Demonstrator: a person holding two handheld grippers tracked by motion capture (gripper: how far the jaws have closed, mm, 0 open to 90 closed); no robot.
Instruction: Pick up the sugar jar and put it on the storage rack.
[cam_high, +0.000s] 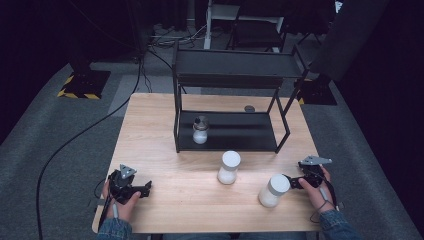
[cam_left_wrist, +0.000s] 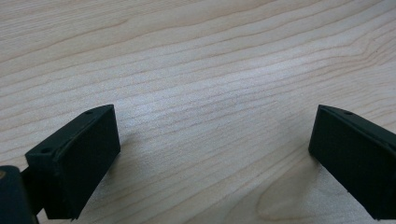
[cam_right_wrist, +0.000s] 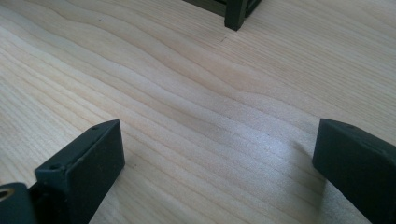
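A person's two hands rest low at the near edge of a wooden surface (cam_high: 165, 130), each holding a gripper pointed inward. The left gripper (cam_high: 148, 189) lies near the left corner, its fingers (cam_left_wrist: 79, 158) spread wide with nothing but bare wood between them. The right gripper (cam_high: 289, 181) sits just beside one white jar (cam_high: 273, 190), its fingers (cam_right_wrist: 84, 163) likewise wide apart and holding nothing. A second white jar (cam_high: 229, 167) stands mid-surface, with open wood between the hands. A third jar with a dark lid (cam_high: 200, 130) occupies the lower shelf of the black rack (cam_high: 230, 65) at the far edge.
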